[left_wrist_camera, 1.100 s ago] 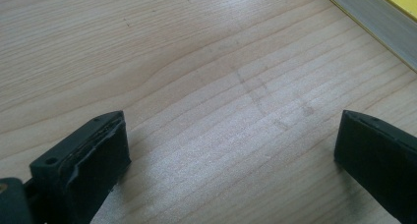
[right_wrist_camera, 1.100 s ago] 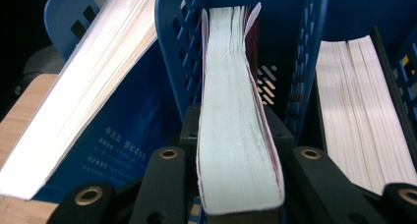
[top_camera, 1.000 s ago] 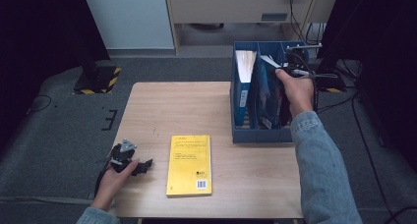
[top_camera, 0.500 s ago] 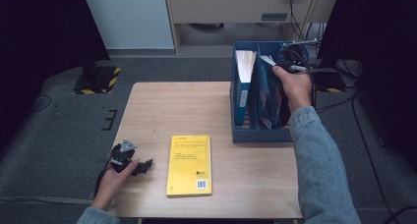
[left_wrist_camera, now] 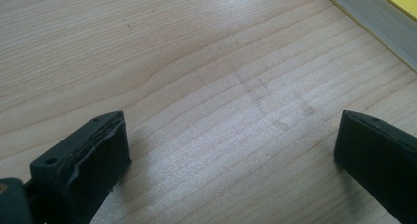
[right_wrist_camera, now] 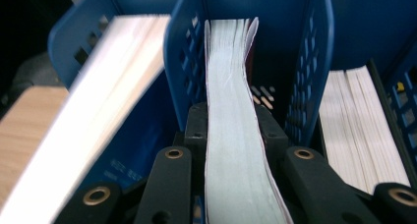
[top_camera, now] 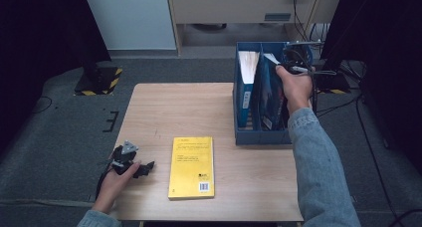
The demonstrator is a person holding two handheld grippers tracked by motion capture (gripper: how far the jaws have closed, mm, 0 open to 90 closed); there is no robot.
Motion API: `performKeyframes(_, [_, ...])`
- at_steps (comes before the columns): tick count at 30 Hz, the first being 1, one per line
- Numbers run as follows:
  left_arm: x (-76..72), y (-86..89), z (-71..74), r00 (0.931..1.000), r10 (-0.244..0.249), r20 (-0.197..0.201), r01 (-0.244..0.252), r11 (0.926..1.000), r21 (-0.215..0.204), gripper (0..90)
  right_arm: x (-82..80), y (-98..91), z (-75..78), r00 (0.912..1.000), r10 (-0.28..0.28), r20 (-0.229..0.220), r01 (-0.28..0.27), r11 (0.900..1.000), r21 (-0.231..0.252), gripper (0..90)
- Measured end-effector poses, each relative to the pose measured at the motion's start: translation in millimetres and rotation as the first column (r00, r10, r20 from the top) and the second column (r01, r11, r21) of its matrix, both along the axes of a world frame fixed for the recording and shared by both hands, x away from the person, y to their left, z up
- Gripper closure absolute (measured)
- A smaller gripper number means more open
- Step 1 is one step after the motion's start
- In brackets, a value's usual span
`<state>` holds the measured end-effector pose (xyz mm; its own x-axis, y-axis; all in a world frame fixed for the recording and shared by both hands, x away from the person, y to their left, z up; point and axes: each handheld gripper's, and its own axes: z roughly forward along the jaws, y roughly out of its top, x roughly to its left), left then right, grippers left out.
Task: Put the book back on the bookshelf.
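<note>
Jaws of right gripper (right_wrist_camera: 231, 135) clamped on book (right_wrist_camera: 231, 150) in blue file rack (right_wrist_camera: 314, 62); left gripper (left_wrist_camera: 231, 150) jaws apart over table (left_wrist_camera: 196, 62)

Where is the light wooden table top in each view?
High view: the table top lies centre frame.
Left gripper view: its wood spans the frame.
Right gripper view: lower left edge, beside the blue plastic file rack.
Shared landmark: that rack, upper right in high view.

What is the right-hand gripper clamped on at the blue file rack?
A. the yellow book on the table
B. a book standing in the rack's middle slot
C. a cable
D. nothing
B: in the right gripper view the right gripper has both jaws pressed against the page edges of a book standing in the blue rack.
</note>
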<state>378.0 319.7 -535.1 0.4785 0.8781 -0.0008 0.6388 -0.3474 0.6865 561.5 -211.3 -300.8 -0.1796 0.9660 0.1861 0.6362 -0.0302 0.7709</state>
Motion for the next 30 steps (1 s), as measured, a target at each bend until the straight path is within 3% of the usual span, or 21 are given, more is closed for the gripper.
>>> performKeyframes(5, [0.0,0.0,0.0,1.0,0.0,0.0,0.0,1.0,0.0,0.0,-3.7,2.0,-7.7,0.997,-0.032,0.071,0.03,0.9989,0.037,73.4])
performKeyframes(10, [0.2,0.6,0.2,1.0,-0.007,-0.001,0.007,0.9999,0.008,0.0,-9.4,3.1,-25.1,0.9942,-0.051,0.095,0.045,0.9968,0.066,73.2])
performKeyframes(13, [0.5,-0.3,-0.2,1.0,0.0,0.002,0.0,1.0,0.0,0.0,-13.0,4.8,-26.3,0.995,-0.046,0.089,0.04,0.997,0.066,72.8])
performKeyframes(20, [0.1,-0.4,-0.2,1.0,0.001,0.003,-0.001,1.0,0.0,0.0,-21.8,6.9,-22.4,0.9996,-0.016,0.025,0.015,0.9997,0.021,71.3])
performKeyframes(30, [-0.3,-0.8,-0.1,1.0,0.002,0.002,-0.002,1.0,0.001,0.0,-27.2,2.2,-24.3,0.9995,0.026,-0.017,-0.025,0.9995,0.019,69.3])
